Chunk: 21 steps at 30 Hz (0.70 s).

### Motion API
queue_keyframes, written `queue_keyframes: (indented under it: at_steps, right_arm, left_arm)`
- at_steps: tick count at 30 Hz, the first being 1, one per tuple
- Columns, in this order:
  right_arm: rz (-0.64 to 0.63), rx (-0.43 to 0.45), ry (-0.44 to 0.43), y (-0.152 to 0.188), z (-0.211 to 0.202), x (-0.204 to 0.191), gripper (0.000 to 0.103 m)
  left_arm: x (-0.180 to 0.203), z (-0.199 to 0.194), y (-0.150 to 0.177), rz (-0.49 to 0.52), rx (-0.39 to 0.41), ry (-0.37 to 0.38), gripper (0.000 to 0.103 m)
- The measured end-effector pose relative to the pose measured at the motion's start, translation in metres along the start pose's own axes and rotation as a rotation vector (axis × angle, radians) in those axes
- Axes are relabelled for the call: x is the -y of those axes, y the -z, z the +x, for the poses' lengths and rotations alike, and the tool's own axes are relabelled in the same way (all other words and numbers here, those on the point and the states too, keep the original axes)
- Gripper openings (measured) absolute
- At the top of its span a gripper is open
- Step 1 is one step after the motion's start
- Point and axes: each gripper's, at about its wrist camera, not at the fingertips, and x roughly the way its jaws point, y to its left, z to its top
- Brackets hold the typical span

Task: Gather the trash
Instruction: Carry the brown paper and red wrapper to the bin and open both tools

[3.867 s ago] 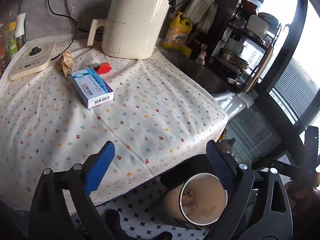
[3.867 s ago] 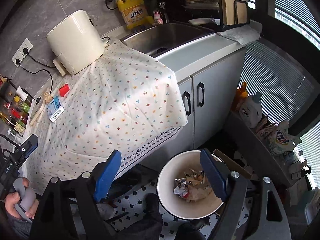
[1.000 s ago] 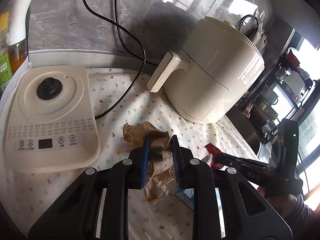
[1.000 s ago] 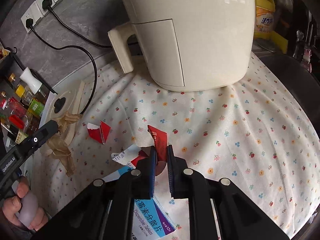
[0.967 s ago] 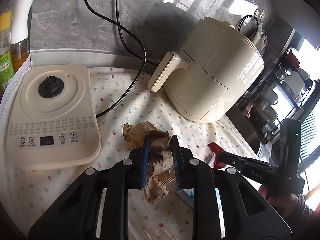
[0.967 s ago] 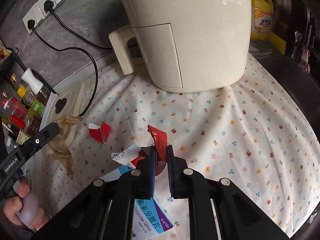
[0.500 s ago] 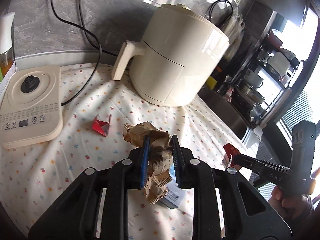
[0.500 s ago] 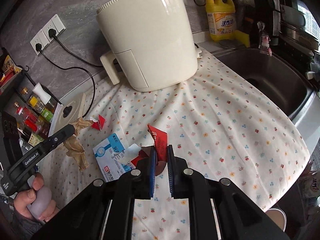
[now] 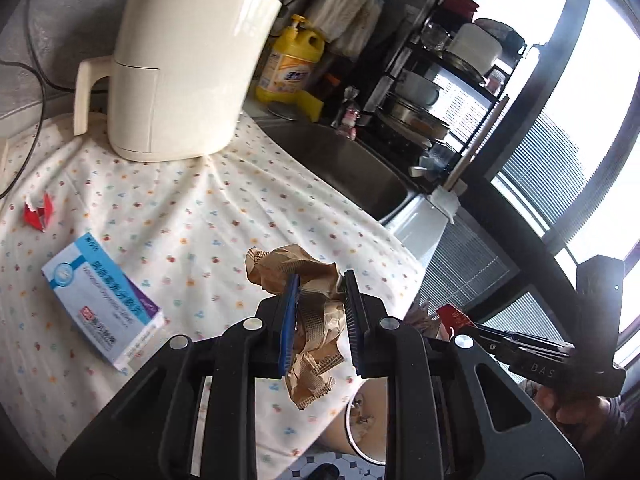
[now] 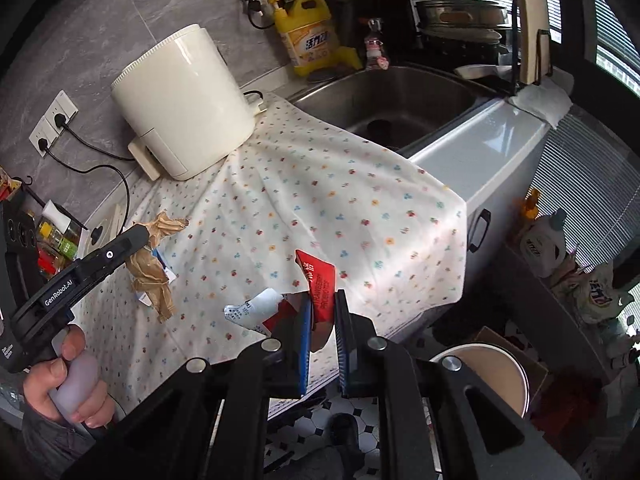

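My left gripper [image 9: 319, 306] is shut on a crumpled brown paper wad [image 9: 312, 292], held above the front edge of the floral tablecloth [image 9: 200, 216]. The wad also shows in the right wrist view [image 10: 154, 264]. My right gripper [image 10: 323, 320] is shut on a torn red and white wrapper [image 10: 316, 284], which also shows in the left wrist view [image 9: 452, 316]. The white trash bin [image 10: 486, 368] stands on the floor below the table edge; in the left wrist view [image 9: 360, 420] it lies partly behind my fingers. A red scrap [image 9: 38, 216] and a blue and white box [image 9: 104, 300] lie on the cloth.
A cream air fryer [image 9: 180, 60] stands at the back of the cloth. A steel sink [image 10: 388, 108] and a yellow detergent bottle [image 10: 308, 36] are to the right. Cabinet doors [image 10: 480, 232] and a low shelf of bottles [image 10: 540, 240] flank the bin.
Both grippers have pulled back from the rear of the table toward its front right edge, each carrying its trash. The bin has come into view below them.
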Motion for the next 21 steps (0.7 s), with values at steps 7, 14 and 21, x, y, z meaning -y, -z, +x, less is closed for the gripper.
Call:
queue_keyframes:
  at_steps: [7, 14, 21]
  right_arm:
    - [0.070, -0.014, 0.050, 0.024, -0.023, 0.065, 0.012]
    - [0.112, -0.064, 0.093, 0.050, -0.031, 0.114, 0.014]
    - [0.104, -0.138, 0.113, 0.073, -0.030, 0.148, 0.016]
  left_arm:
    - [0.065, 0.028, 0.027, 0.062, -0.074, 0.063, 0.022]
    - [0.109, 0.054, 0.057, 0.080, -0.138, 0.102, 0.022]
    - [0.142, 0.084, 0.094, 0.064, -0.195, 0.118, 0.022]
